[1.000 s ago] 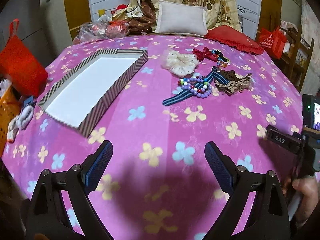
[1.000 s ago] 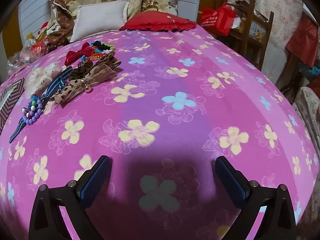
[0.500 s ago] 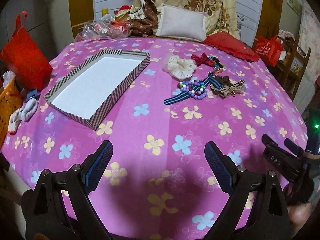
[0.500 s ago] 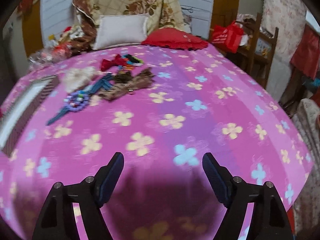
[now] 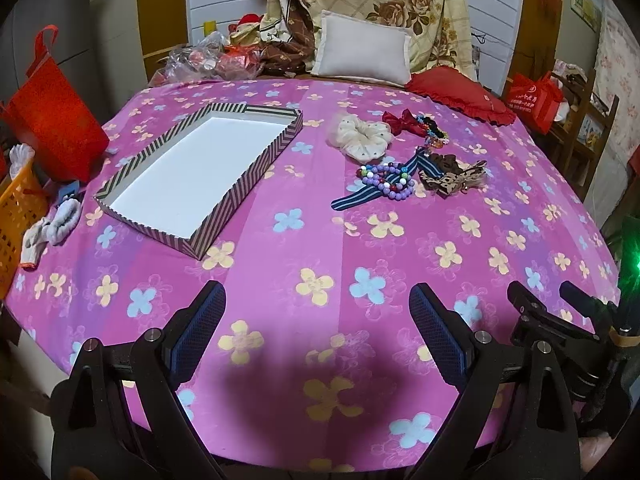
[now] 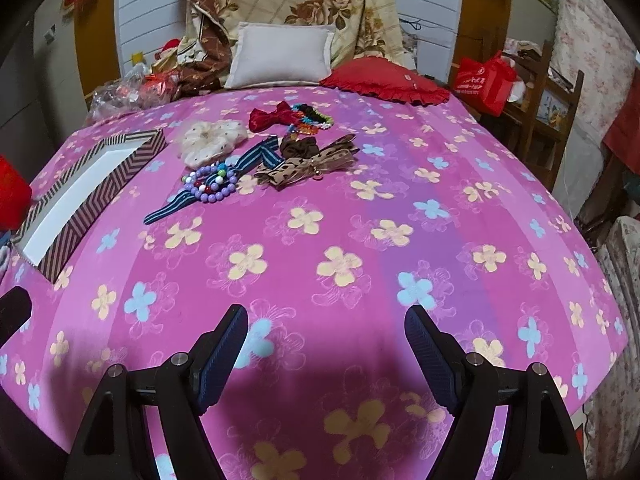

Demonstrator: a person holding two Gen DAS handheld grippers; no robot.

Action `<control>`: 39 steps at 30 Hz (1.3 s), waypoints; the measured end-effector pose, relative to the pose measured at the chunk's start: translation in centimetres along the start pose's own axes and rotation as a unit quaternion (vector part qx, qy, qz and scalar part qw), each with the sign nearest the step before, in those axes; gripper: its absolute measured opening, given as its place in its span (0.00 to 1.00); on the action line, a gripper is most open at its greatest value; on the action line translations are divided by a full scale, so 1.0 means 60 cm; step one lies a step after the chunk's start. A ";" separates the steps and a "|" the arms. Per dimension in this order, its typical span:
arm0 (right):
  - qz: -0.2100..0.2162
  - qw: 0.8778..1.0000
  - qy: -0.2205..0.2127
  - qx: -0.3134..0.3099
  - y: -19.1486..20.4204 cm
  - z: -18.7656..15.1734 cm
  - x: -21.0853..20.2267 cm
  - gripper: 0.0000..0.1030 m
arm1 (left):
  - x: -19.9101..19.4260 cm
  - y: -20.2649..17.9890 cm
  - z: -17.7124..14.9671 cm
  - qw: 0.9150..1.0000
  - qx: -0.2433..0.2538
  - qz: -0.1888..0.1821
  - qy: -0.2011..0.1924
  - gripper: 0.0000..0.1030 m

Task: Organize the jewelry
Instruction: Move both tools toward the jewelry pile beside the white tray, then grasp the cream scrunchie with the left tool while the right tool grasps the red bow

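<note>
On the flowered pink cloth [image 5: 320, 240], round purple beads [image 5: 386, 180], a fluffy cream scrunchie [image 5: 360, 138] and what look like fabric bows [image 6: 308, 164] lie beside a striped cardboard tray [image 5: 256, 168], both the left gripper [image 5: 318, 332] and the right gripper [image 6: 326, 344] spread apart.

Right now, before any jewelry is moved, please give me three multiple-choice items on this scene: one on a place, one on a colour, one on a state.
1. Where does the cream scrunchie lie?
A. inside the striped tray
B. on the bedspread, right of the striped tray
C. on the grey pillow

2. What colour are most beads of the bracelet?
A. purple
B. orange
C. black

3. How is the left gripper?
A. shut on the bracelet
B. shut on nothing
C. open, holding nothing

Answers: 1 B, the scrunchie rests on the pink cover beside the tray, whose white floor is bare. 2 A, purple beads dominate. 3 C, the jaws stand wide apart over the bedspread.
</note>
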State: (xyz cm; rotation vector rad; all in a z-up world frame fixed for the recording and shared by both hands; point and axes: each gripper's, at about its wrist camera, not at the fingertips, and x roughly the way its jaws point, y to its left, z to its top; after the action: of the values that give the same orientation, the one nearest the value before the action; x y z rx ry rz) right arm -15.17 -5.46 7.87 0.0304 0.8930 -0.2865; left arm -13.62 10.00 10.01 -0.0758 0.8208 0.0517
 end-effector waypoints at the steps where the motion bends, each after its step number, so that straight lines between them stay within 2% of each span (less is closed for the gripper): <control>1: 0.000 1.000 0.000 -0.001 0.001 0.000 -0.001 0.77 | 0.001 0.001 0.000 1.000 0.000 0.000 0.002 0.91; 14: 0.018 1.000 0.008 -0.005 0.010 -0.001 0.007 0.77 | 0.025 0.006 0.003 1.000 0.010 0.005 0.021 0.91; 21: 0.039 0.999 0.015 0.009 -0.006 0.013 0.022 0.77 | 0.034 0.039 0.037 1.000 0.011 0.008 0.017 0.91; 25: 0.048 0.998 0.020 0.019 -0.020 0.032 0.038 0.77 | 0.045 0.048 0.078 0.999 0.029 0.004 0.014 0.91; 29: 0.056 0.998 0.023 0.029 -0.037 0.057 0.056 0.77 | 0.068 0.045 0.131 0.999 0.036 -0.024 0.025 0.91; 35: 0.067 0.996 0.040 0.042 -0.063 0.108 0.097 0.77 | 0.157 0.028 0.231 0.997 0.031 -0.052 0.055 0.90; 39: 0.069 0.995 0.050 0.050 -0.078 0.148 0.130 0.77 | 0.228 0.014 0.282 0.995 0.028 -0.061 0.078 0.82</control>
State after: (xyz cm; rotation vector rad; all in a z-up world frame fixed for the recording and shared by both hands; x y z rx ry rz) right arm -4.97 -13.09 7.87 0.1991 0.9698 -0.2011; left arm 7.96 12.57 11.44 -0.0767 0.9716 -0.0940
